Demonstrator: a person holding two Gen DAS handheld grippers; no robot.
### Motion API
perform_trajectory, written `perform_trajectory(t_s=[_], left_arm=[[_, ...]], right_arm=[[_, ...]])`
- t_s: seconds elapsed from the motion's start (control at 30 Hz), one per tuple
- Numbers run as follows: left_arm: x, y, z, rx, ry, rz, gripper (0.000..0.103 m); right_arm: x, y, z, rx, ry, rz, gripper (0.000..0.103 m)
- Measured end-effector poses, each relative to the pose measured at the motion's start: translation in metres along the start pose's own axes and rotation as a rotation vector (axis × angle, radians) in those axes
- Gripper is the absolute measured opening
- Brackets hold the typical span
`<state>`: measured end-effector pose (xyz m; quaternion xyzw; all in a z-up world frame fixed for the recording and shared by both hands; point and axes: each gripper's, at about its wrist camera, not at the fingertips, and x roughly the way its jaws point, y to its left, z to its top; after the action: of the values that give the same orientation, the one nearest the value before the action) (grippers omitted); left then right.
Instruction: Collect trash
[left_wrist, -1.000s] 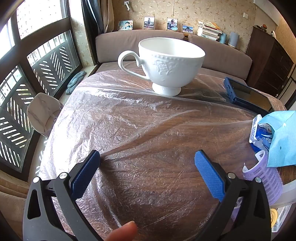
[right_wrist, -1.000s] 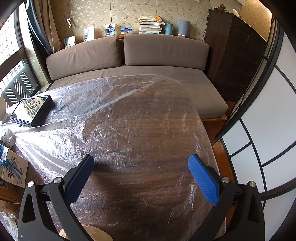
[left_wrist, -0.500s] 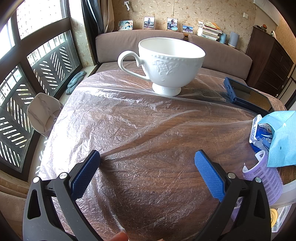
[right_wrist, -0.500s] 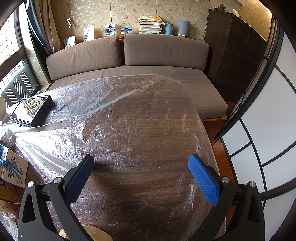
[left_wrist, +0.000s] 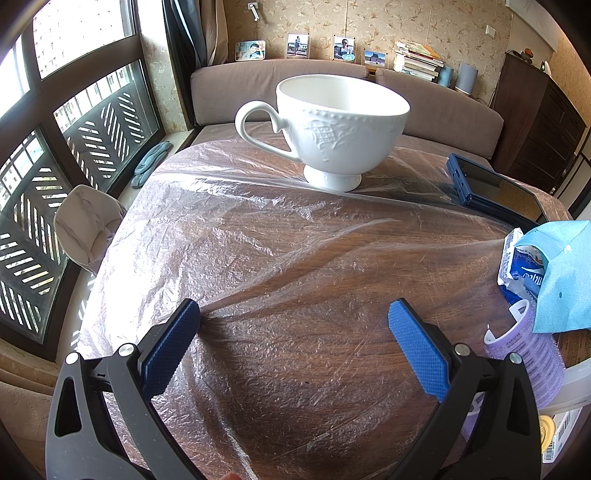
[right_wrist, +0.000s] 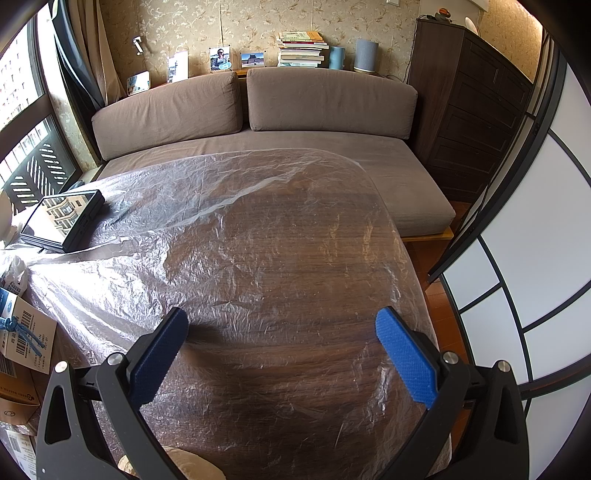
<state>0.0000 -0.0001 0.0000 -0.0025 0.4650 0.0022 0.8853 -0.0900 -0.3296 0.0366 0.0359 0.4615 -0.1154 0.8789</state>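
We hover both wide-open, empty: left gripper (left_wrist: 293, 328), right gripper (right_wrist: 280, 334); next, reach the blue wrapper (left_wrist: 565, 273) on the desk (left_wrist: 314, 266)

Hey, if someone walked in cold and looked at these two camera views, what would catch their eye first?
Probably the big white teacup standing upright at the far side of the table, which is wrapped in crinkled clear plastic film. Next, the blue paper and wrappers heaped at the table's right edge in the left wrist view, near a dark tablet. Both the left gripper and right gripper hang open and empty over the film.
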Motion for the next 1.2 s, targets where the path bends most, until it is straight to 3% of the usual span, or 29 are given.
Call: perform_trajectory(t_s=[1.2], left_arm=[[0.0, -0.0002, 0.0001, 0.001, 0.0, -0.001, 0.102]], right_arm=[[0.0006, 0.0026, 0.0013, 0.002, 0.0, -0.004, 0.099]])
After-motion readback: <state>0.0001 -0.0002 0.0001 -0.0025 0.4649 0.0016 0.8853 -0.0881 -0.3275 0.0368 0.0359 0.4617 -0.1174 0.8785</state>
